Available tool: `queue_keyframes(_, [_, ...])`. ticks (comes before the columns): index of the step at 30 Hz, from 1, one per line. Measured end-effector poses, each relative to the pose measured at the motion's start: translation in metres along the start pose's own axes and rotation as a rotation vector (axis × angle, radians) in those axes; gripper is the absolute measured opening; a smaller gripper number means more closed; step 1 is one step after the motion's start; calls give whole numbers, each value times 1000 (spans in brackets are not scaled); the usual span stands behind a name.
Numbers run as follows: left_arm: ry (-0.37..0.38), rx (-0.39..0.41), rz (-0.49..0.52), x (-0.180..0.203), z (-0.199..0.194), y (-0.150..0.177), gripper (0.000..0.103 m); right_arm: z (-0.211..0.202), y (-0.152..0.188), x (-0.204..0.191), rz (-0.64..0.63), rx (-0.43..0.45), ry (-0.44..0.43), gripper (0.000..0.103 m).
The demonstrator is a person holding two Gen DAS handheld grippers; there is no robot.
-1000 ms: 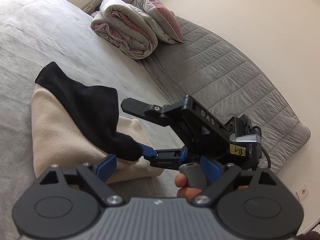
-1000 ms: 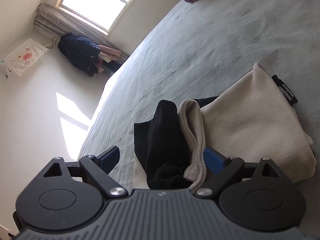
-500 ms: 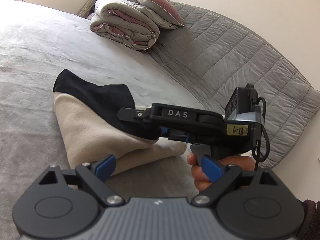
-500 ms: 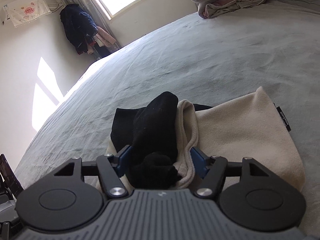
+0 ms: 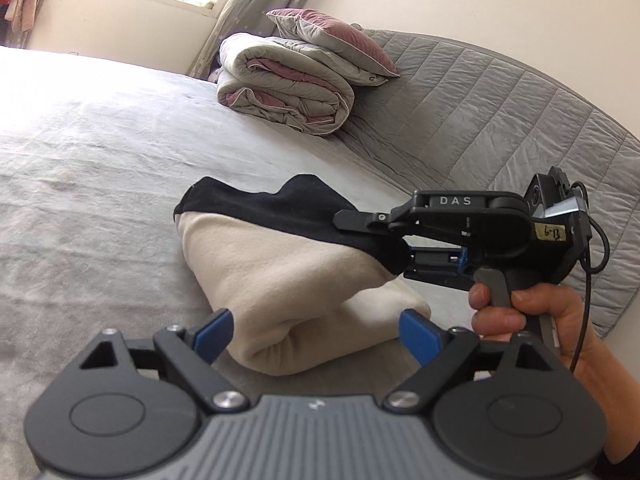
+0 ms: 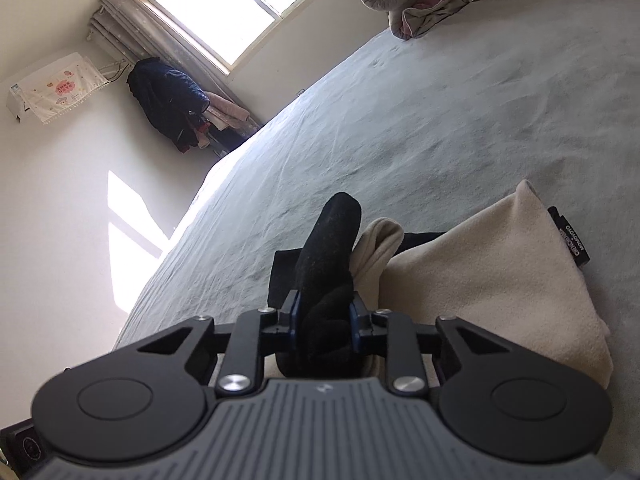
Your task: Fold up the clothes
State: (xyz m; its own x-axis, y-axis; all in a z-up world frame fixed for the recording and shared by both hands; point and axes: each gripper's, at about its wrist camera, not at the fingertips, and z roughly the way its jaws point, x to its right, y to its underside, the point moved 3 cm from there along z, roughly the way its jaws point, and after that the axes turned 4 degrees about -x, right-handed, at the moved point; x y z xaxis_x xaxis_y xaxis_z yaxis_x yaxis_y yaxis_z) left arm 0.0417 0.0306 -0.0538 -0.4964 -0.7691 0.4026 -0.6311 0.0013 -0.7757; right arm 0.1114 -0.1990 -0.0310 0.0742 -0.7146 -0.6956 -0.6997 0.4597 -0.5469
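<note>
A cream garment with black parts lies folded on the grey bed. My right gripper is closing, and its pads press on a bunched black sleeve that sticks up in front of it. The cream body lies to the right with a small black label. In the left wrist view a hand holds that gripper at the garment's right end. My left gripper stands wide, its jaws closing slightly. The cream fold's near edge sits between its blue pads, untouched.
A folded duvet and a pillow sit at the bed's far end. A quilted grey cover lies along the right side. A window and hanging dark coat are by the far wall.
The right gripper's jaws have closed from wide apart onto the black sleeve. The left gripper has rolled and drawn nearer the cream fold.
</note>
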Motion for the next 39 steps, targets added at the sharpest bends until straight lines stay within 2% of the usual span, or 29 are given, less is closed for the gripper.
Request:
queue_keyframes(3, [-50, 62, -2, -2, -2, -7, 82, -14, -12, 6, 41, 36, -22, 25])
queue_keyframes(7, [-69, 104, -62, -3, 8, -18, 59, -32, -23, 17, 74, 75, -29, 25])
queue_keyframes(9, [-67, 116, -78, 0, 14, -21, 56, -37, -25, 26, 90, 87, -18, 25])
queue_keyframes(15, [-40, 96, -66, 18, 41, -20, 54, -49, -22, 54, 132, 80, 17, 25])
queue_keyframes(19, [-51, 25, -6, 28, 58, -9, 54, -48, -18, 71, 157, 47, 40, 25])
queue_keyframes(22, [-82, -33, 53, 30, 68, 2, 55, -38, -7, 80, 130, 9, 118, 28])
queue_keyframes(25, [-98, -32, 99, 32, 67, 4, 55, -38, -1, 77, 74, 10, 151, 40])
queue_keyframes(27, [-94, -31, 77, 31, 64, 1, 55, -42, -2, 71, 55, 12, 158, 56])
queue_keyframes(29, [-85, -18, 43, 28, 60, -3, 55, -50, -5, 69, 28, 45, 169, 60])
queue_keyframes(34, [-105, 79, 47, 34, 51, -13, 55, -61, -15, 60, -50, 161, 195, 60])
queue_keyframes(35, [-107, 99, 57, 37, 50, -15, 55, -61, -15, 57, -75, 175, 198, 57])
queue_keyframes(36, [-104, 111, 69, 39, 50, -15, 54, -59, -16, 54, -101, 186, 200, 48])
queue_keyframes(39, [-85, 113, 99, 47, 55, -15, 54, -52, -15, 43, -176, 210, 209, 32])
